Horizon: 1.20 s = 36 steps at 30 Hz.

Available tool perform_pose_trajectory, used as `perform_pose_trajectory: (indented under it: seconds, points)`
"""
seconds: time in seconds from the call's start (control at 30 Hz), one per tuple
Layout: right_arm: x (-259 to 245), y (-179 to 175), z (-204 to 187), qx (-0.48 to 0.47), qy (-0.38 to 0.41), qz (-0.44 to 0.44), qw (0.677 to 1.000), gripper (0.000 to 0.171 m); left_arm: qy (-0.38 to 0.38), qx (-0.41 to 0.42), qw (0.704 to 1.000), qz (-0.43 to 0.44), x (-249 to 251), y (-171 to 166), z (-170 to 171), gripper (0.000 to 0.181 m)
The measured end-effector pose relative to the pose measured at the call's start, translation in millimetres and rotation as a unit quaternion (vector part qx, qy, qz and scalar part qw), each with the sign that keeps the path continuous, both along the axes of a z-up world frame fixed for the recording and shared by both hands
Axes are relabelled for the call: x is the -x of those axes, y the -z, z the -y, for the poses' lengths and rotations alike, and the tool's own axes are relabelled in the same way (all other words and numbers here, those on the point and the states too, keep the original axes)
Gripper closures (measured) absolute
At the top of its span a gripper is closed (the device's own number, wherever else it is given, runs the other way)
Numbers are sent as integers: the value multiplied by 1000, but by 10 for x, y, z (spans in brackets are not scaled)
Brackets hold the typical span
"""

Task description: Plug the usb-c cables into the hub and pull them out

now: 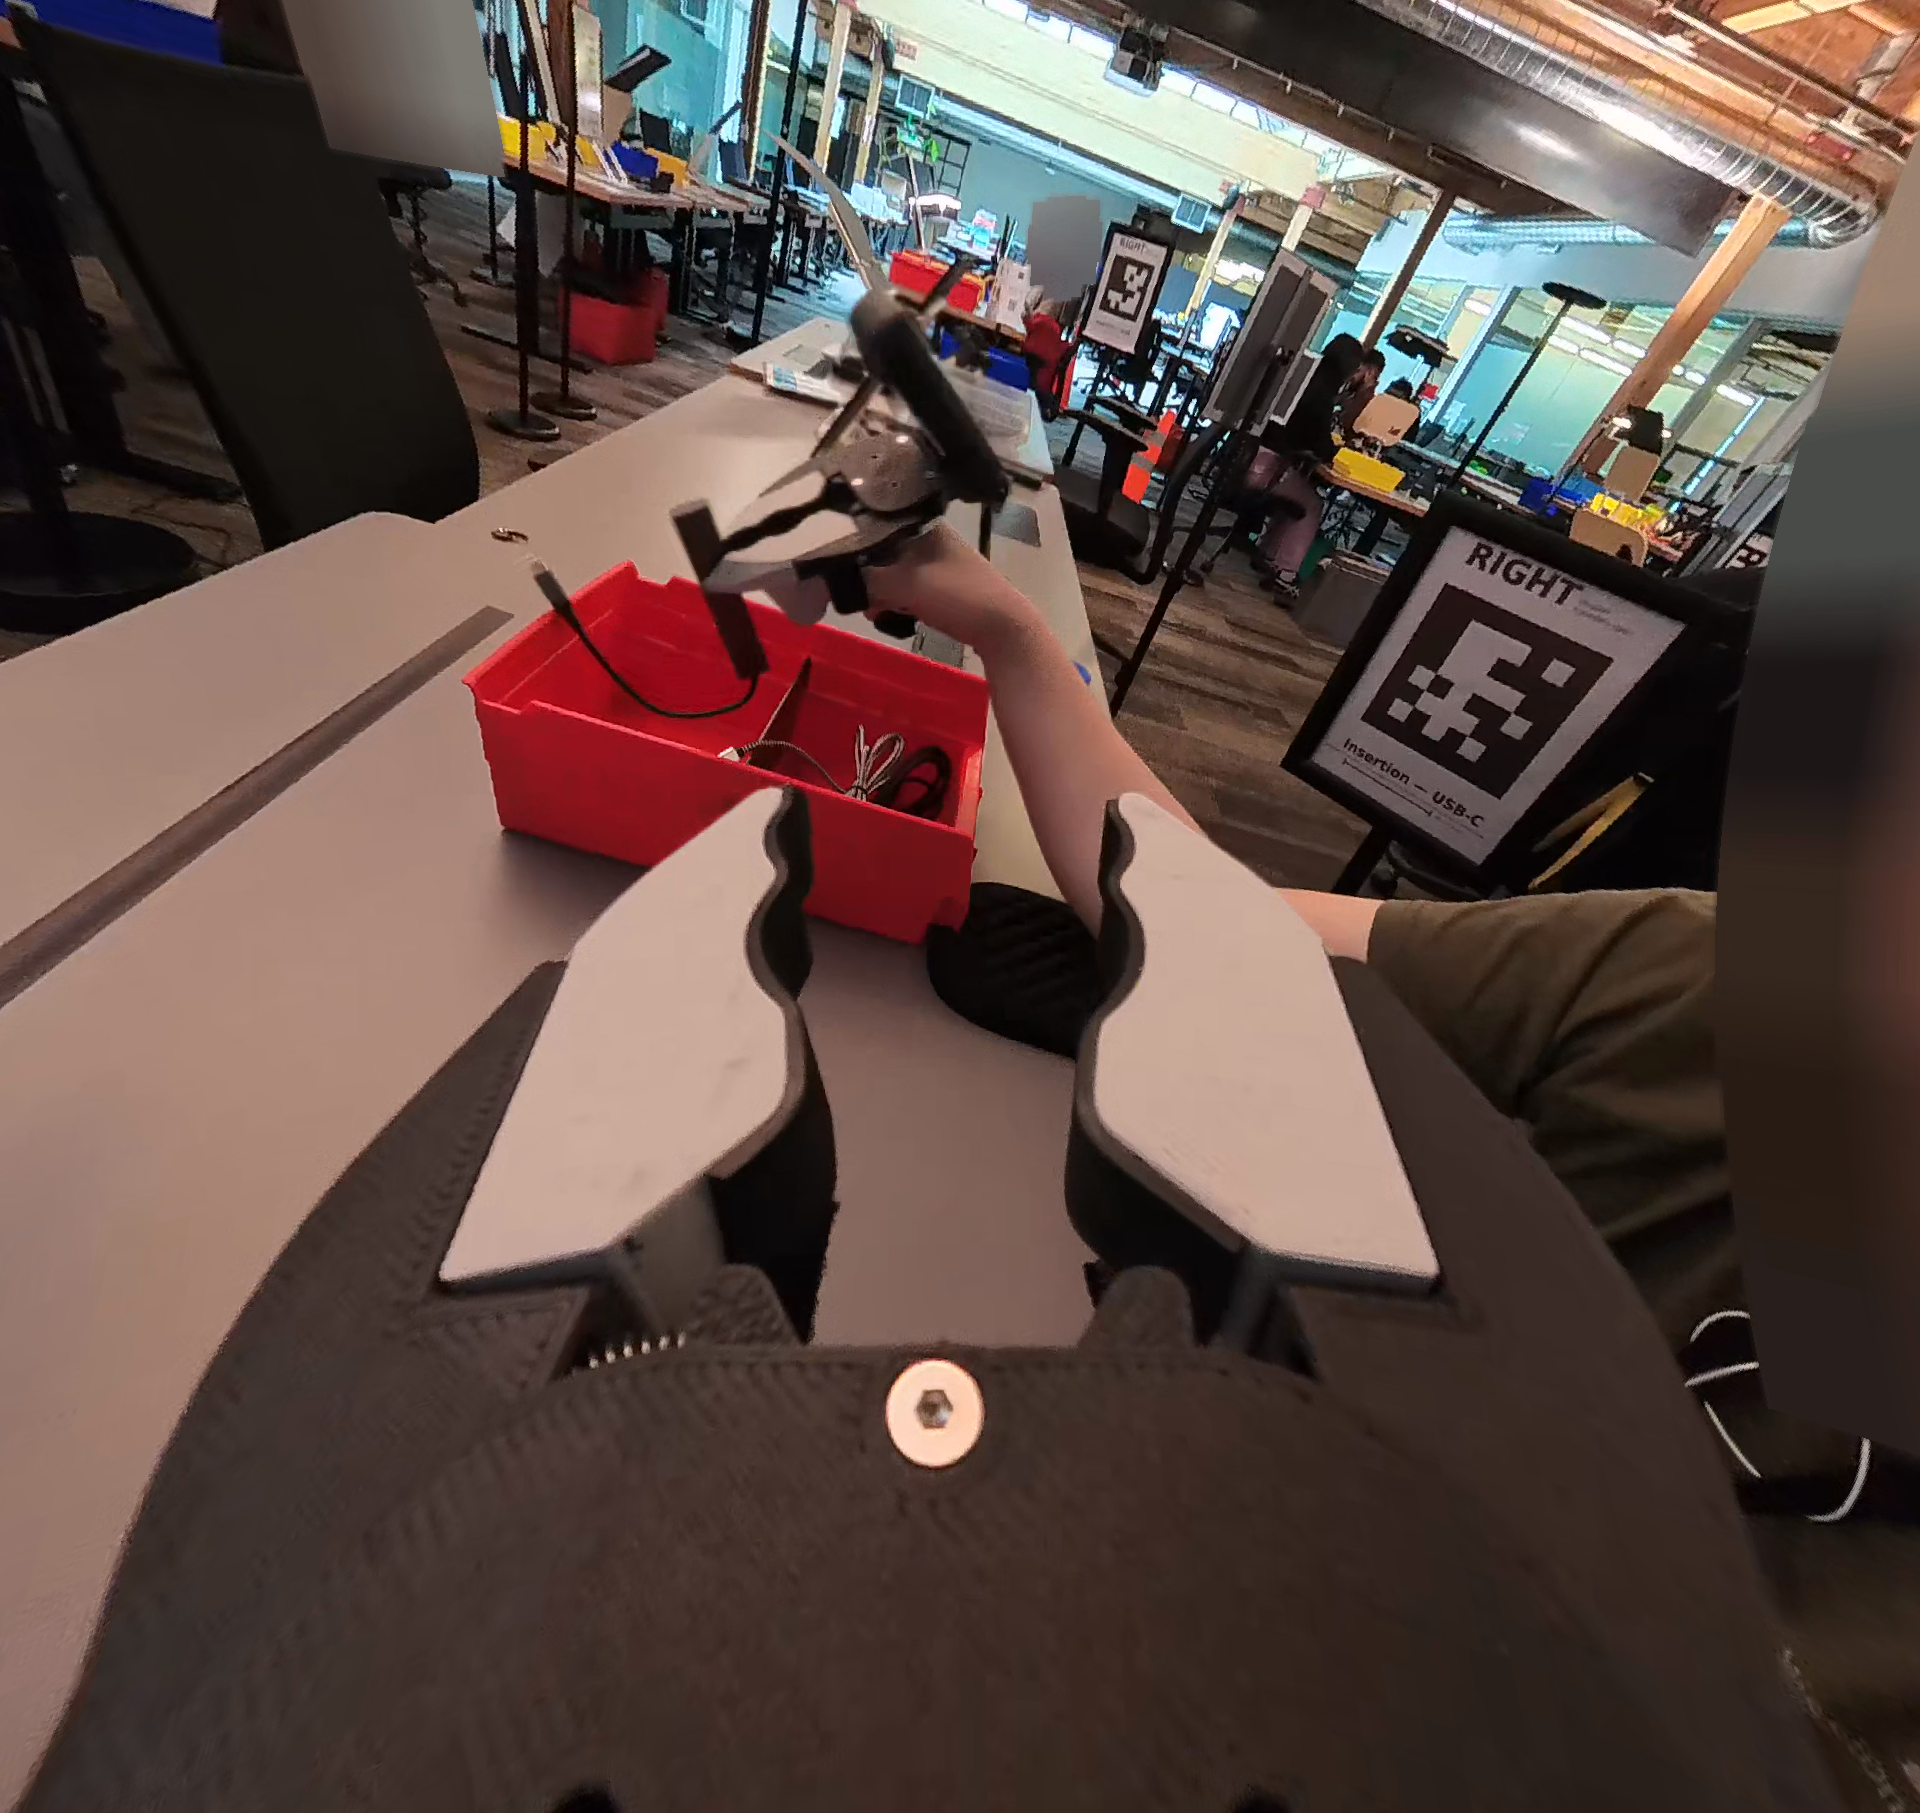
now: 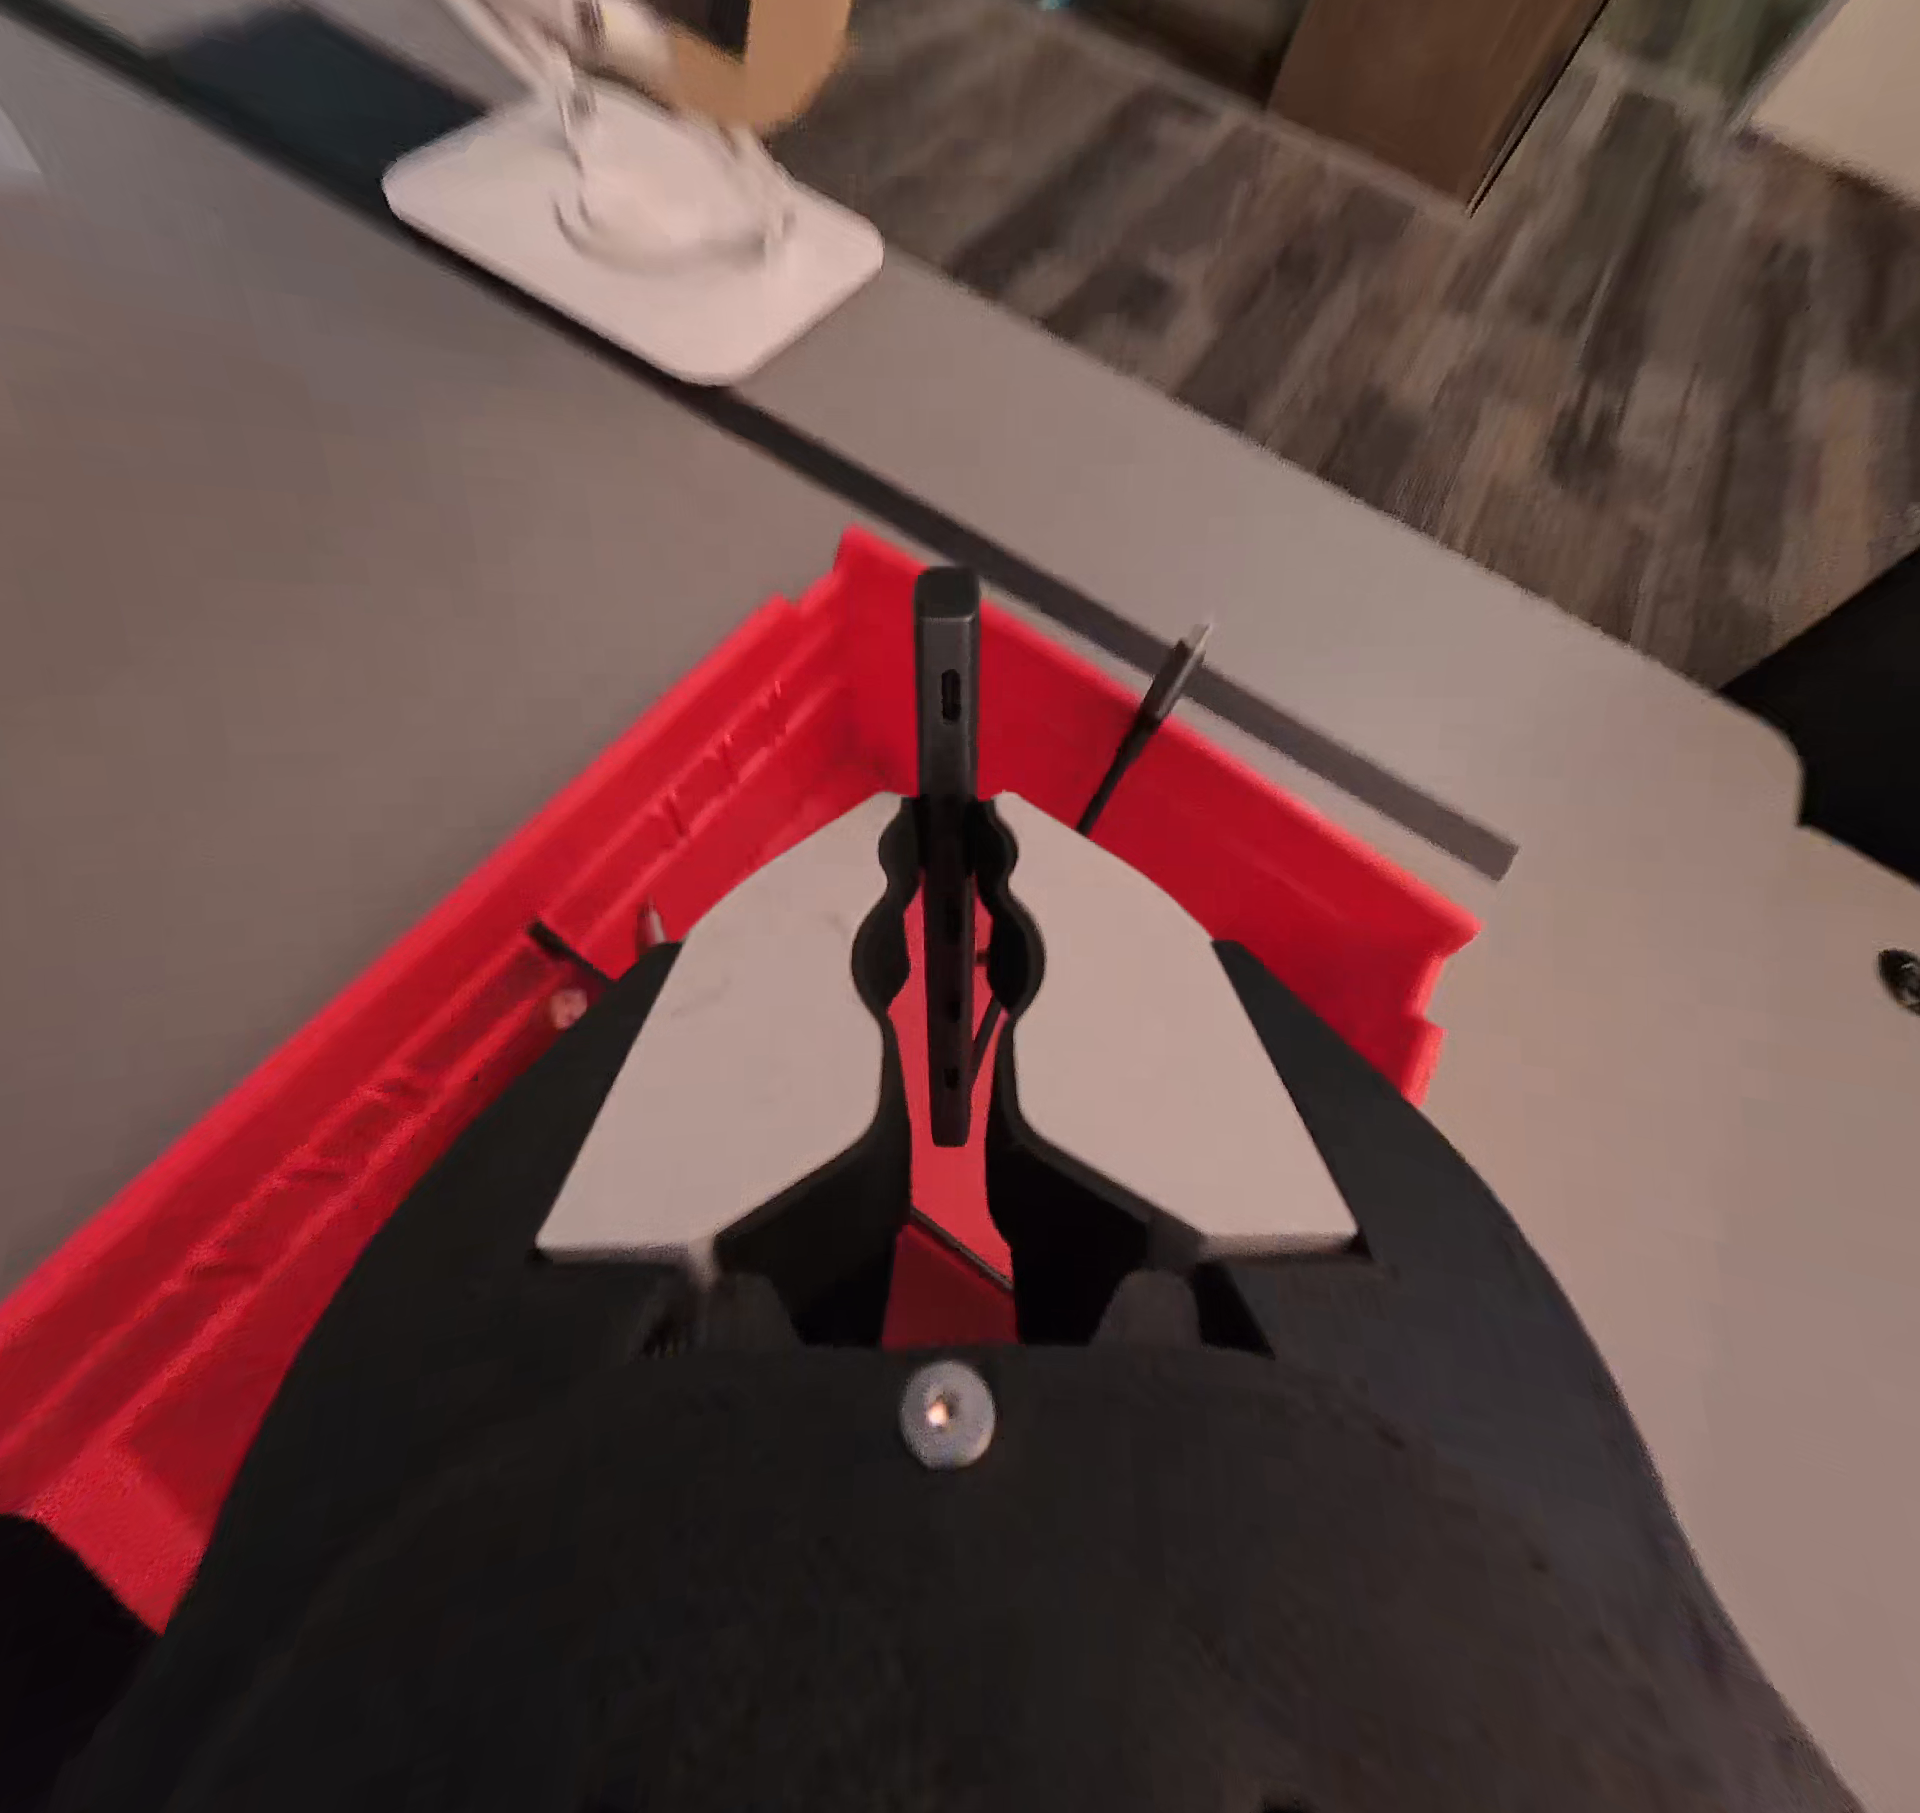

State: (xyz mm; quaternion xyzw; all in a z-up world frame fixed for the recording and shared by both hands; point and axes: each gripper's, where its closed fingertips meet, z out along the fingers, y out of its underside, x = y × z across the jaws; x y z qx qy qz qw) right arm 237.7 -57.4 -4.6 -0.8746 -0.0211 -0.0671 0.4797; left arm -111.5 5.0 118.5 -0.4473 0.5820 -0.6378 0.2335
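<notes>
Dark grey hub (image 2: 948,828) pinched between closed right gripper (image 2: 948,818) jaws above red bin (image 2: 727,776), left gripper (image 1: 951,828) jaws wide apart, empty, black cable (image 1: 623,662) trailing from the hub beyond them.

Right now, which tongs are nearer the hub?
Right. The right tongs are shut on the hub above the red bin; the left tongs are open, short of the bin.

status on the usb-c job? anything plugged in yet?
Early. Done: the right gripper has clamped the hub above the red bin. In hand: nothing in the left gripper, open. Left: no cable visibly plugged; loose cables lie in the bin.
</notes>
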Motion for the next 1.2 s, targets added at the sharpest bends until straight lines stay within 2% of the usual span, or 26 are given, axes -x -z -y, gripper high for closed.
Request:
perform_pose_trajectory:
  seconds: [0.23,0.37,0.57,0.67,0.8,0.93,1.03,1.2]
  points:
    - [-142,685,-148,134,4,57,989,159,9,-8,1000,-21,-45,100,43,130]
    - [-46,845,-294,163,-15,74,984,159,12,-11,999,-28,-54,131,56,130]
    - [132,1058,-320,222,-39,37,973,145,7,-11,999,-30,-30,108,18,128]
    - [103,916,-256,217,-20,35,975,141,-3,-15,1000,-25,35,45,-56,127]
    - [59,531,-157,173,10,57,983,141,-40,-18,999,-5,213,-130,-269,125]
    - [78,135,-81,138,38,108,984,141,-128,-37,991,-2,486,-263,-688,124]
    - [197,-181,-121,98,43,151,983,141,-256,-66,964,-18,793,-280,-1239,123]
    - [507,-633,-255,25,34,210,977,141,-454,-44,888,-54,1512,-215,-2107,125]
